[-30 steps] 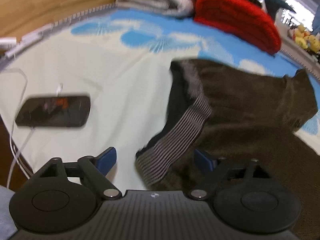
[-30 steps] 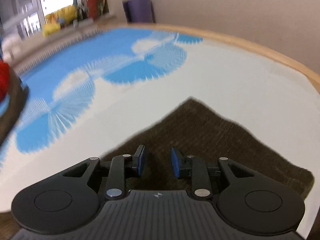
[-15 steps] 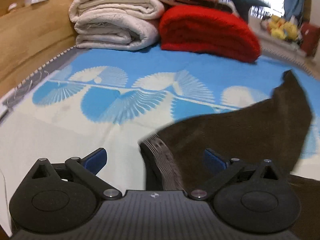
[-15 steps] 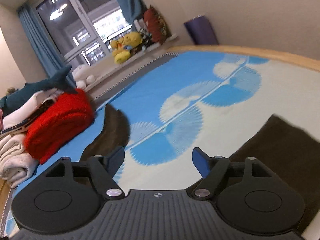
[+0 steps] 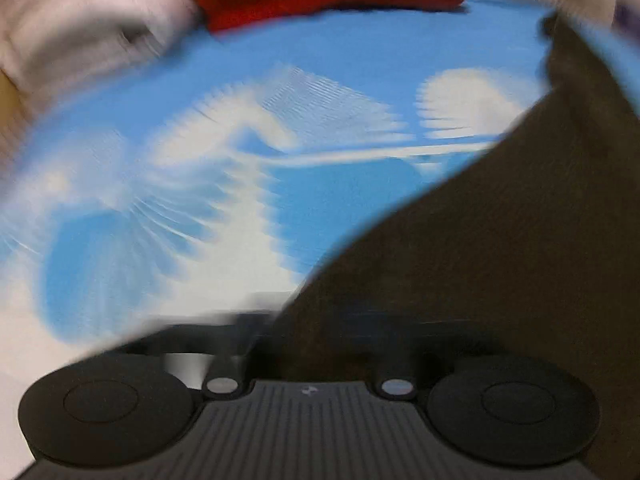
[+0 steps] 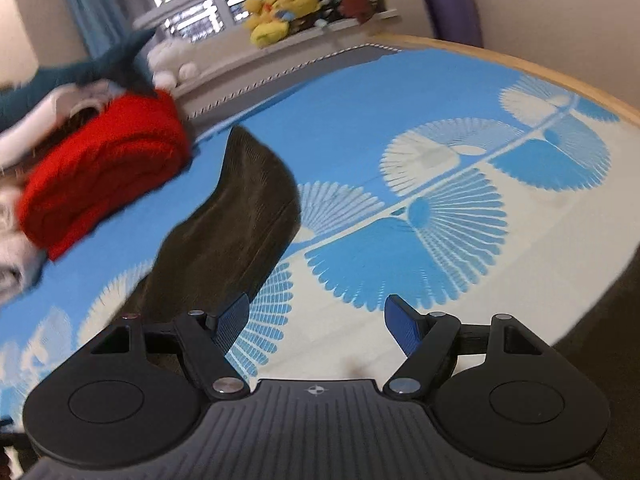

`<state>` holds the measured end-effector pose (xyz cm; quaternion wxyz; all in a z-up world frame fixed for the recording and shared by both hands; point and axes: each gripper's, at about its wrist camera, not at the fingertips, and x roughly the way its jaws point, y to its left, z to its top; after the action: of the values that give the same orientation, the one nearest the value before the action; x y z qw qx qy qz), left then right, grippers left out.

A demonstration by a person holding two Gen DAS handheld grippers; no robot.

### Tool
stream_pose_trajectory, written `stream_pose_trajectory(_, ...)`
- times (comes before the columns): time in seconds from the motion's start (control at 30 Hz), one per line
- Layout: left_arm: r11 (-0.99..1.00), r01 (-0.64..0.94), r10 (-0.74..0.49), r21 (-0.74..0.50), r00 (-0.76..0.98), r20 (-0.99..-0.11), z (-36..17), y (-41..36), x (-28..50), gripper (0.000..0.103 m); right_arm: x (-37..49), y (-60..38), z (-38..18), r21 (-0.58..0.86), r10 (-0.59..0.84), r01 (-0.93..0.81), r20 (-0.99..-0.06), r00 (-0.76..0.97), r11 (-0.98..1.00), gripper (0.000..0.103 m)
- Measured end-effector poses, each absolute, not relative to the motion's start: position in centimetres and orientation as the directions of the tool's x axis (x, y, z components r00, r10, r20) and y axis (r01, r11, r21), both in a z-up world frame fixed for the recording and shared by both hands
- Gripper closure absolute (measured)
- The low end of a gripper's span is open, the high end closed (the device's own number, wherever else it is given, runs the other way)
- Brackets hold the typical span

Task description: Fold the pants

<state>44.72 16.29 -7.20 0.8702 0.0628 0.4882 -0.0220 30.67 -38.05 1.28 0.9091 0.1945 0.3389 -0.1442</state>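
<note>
The dark brown pants (image 5: 500, 240) lie spread on the blue and white sheet (image 5: 200, 200). In the blurred left wrist view the fabric runs straight into my left gripper (image 5: 312, 320) and hides its fingers; the jaws are shut on the pants. My right gripper (image 6: 314, 312) is open above the sheet with nothing between its blue pads. One pant leg (image 6: 240, 208) stretches away from its left finger toward the red blanket. More brown fabric (image 6: 600, 320) shows at the lower right edge.
A folded red blanket (image 6: 100, 172) and white folded bedding (image 5: 80, 20) sit at the far side of the sheet. Plush toys (image 6: 276, 12) line the windowsill. A purple roll (image 6: 452, 12) stands by the wall behind the wooden bed edge (image 6: 520, 64).
My left gripper swept over the waistband and closed from wide open onto the fabric. My right gripper opened, let go of the pants' corner, rose and swung toward the window side.
</note>
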Motion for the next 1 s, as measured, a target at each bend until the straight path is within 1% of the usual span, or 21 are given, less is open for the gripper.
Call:
stream_pose_trajectory(0.03,0.99,0.092,0.037,0.103,0.541,-0.84,-6.5,15.9,44.2,0.096,31.0,-37.9,1.0,0.249,-0.135,0.397,-0.677,0.724,0.883,0.027)
stream_pose_trajectory(0.07,0.983,0.131,0.029,0.125,0.57,-0.821,-5.7,15.3,43.0,0.097,31.3,-38.0,0.8,0.247,-0.14,0.405,-0.68,0.719,0.881,0.027)
stream_pose_trajectory(0.1,0.976,0.177,-0.009,0.125,0.61,-0.793,-4.6,14.7,41.2,0.097,31.4,-38.1,0.7,0.248,-0.144,0.412,-0.682,0.717,0.877,0.027)
stream_pose_trajectory(0.2,0.965,0.261,-0.15,0.037,0.659,-0.737,-0.9,13.8,35.2,0.097,31.3,-38.3,0.9,0.248,-0.158,0.424,-0.676,0.72,0.871,0.027)
stream_pose_trajectory(0.3,0.927,0.37,-0.307,-0.062,0.653,-0.692,2.0,12.3,26.7,0.097,30.3,-39.1,1.6,0.267,-0.153,0.422,-0.662,0.734,0.866,0.027)
stream_pose_trajectory(0.37,0.901,0.421,-0.365,-0.109,0.594,-0.717,1.3,10.8,21.0,0.097,29.3,-39.6,2.1,0.293,-0.144,0.421,-0.65,0.746,0.858,0.027)
stream_pose_trajectory(0.43,0.889,0.436,-0.375,-0.14,0.517,-0.769,-1.5,10.2,16.5,0.097,28.7,-39.9,2.2,0.316,-0.128,0.416,-0.645,0.753,0.853,0.027)
stream_pose_trajectory(0.5,0.915,0.372,-0.334,-0.159,0.473,-0.815,-4.8,10.8,14.4,0.096,28.6,-39.7,2.1,0.34,-0.095,0.4,-0.65,0.754,0.851,0.027)
stream_pose_trajectory(0.53,0.931,0.31,-0.324,-0.193,0.457,-0.829,-5.8,11.5,14.4,0.095,28.8,-39.4,2.1,0.356,-0.066,0.383,-0.654,0.753,0.852,0.027)
stream_pose_trajectory(0.6,0.927,0.176,-0.376,-0.332,0.466,-0.801,-6.3,13.6,14.6,0.091,29.5,-38.5,1.8,0.405,0.022,0.333,-0.662,0.749,0.851,0.027)
stream_pose_trajectory(0.63,0.916,0.122,-0.391,-0.382,0.479,-0.786,-6.3,14.7,14.8,0.08,30.0,-37.9,1.7,0.431,0.069,0.303,-0.661,0.747,0.85,0.027)
stream_pose_trajectory(0.67,0.907,0.085,-0.398,-0.413,0.494,-0.773,-6.2,15.5,14.7,0.066,30.6,-37.3,1.5,0.454,0.117,0.271,-0.661,0.741,0.849,0.027)
stream_pose_trajectory(0.73,0.891,0.02,-0.394,-0.455,0.535,-0.748,-6.2,16.7,14.1,0.057,32.3,-35.8,1.2,0.469,0.169,0.228,-0.663,0.729,0.853,0.026)
stream_pose_trajectory(0.8,0.848,-0.051,-0.418,-0.528,0.549,-0.724,-6.7,17.5,13.3,0.052,34.4,-34.2,0.8,0.477,0.215,0.186,-0.666,0.714,0.859,0.025)
stream_pose_trajectory(0.83,0.82,-0.089,-0.43,-0.565,0.555,-0.712,-6.9,18.1,12.9,0.046,35.6,-33.6,0.5,0.496,0.252,0.163,-0.665,0.704,0.853,0.024)
stream_pose_trajectory(0.87,0.782,-0.135,-0.445,-0.609,0.563,-0.696,-7.3,18.7,12.5,0.044,36.9,-33.0,0.1,0.515,0.286,0.147,-0.665,0.69,0.844,0.023)
stream_pose_trajectory(0.9,0.752,-0.173,-0.452,-0.637,0.569,-0.688,-7.3,19.0,11.8,0.044,38.3,-32.2,-0.5,0.523,0.304,0.141,-0.671,0.676,0.84,0.023)
stream_pose_trajectory(1.0,0.689,-0.232,-0.453,-0.687,0.602,-0.657,-6.5,19.3,11.0,0.044,42.3,-30.3,-2.1,0.484,0.277,0.162,-0.709,0.648,0.86,0.023)
